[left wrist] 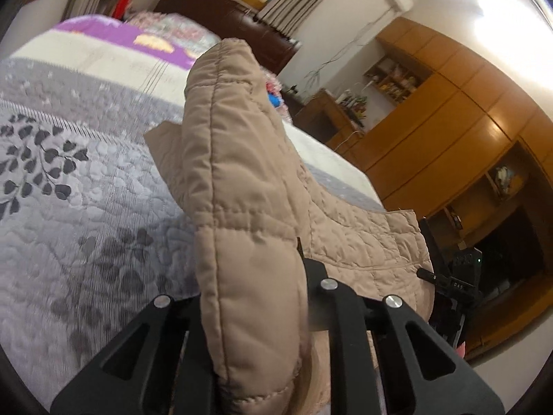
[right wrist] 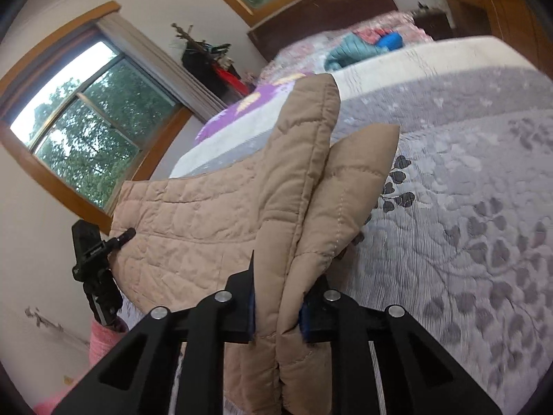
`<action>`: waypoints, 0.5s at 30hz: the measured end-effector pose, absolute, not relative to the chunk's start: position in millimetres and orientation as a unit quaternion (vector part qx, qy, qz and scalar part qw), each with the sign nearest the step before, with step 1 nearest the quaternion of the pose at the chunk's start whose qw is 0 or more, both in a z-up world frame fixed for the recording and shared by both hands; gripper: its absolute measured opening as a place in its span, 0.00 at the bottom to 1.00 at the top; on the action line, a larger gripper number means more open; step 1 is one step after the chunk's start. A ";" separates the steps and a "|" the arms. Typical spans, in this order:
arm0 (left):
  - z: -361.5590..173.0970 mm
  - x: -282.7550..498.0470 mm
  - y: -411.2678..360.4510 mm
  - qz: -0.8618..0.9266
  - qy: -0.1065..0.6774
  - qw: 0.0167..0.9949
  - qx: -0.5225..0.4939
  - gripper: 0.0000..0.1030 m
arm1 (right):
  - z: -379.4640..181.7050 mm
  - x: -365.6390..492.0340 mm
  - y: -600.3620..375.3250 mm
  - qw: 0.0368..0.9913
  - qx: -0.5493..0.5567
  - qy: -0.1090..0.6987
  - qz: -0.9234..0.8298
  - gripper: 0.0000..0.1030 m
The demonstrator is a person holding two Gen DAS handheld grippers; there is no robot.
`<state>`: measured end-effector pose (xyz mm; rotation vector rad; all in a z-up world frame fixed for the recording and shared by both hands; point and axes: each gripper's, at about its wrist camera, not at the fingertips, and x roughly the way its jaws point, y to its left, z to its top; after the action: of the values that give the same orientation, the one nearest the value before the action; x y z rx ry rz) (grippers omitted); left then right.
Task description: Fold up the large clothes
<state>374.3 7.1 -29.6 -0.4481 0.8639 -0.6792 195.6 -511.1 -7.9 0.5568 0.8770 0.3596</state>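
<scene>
the left gripper (left wrist: pixel 255 297) is clamped on a thick fold of the tan quilted jacket (left wrist: pixel 242 180), with the padded edge standing upright between its black fingers and rising well above them. the right gripper (right wrist: pixel 276 311) is likewise clamped on a doubled fold of the same jacket (right wrist: pixel 207 214); its blue pads (right wrist: pixel 251 307) press against the fabric from both sides. the jacket hangs stretched between the two grippers: in the left wrist view the quilted panel runs off to the right, where the other gripper (left wrist: pixel 449 276) shows at its far edge, and in the right wrist view the panel runs off to the left toward the other gripper (right wrist: pixel 93 252). the garment is held above the bed (left wrist: pixel 86 173), over a grey quilted bedspread (right wrist: pixel 466 224) printed with dark leaf sprigs; whether the lower hem touches the bedspread cannot be told. farther up the bed lie a cream band and a purple patterned cover (left wrist: pixel 114 31), with a teal garment (right wrist: pixel 352 50) and a floral quilt near the dark headboard (left wrist: pixel 221 10). a wooden wardrobe (left wrist: pixel 449 110) with open shelves stands beside the bed, and a wood-framed window (right wrist: pixel 86 131) with trees behind it shows on the opposite wall. a pink sleeve (right wrist: pixel 103 342) is visible below the left gripper in the right wrist view.
</scene>
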 end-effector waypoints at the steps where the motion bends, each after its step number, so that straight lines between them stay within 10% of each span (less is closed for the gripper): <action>1: -22.5 362.0 8.8 -0.322 0.402 0.832 -0.205 0.13 | -1.9 185.6 -508.1 0.855 0.259 0.415 0.173 0.18; 15: -68.7 248.5 44.6 -0.299 0.441 0.830 -0.169 0.15 | -46.2 86.0 -473.8 0.834 0.246 0.461 0.177 0.18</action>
<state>248.5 44.6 -68.7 -0.3582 0.9348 -0.6340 86.0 -473.8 -46.2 0.5208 0.9767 0.3749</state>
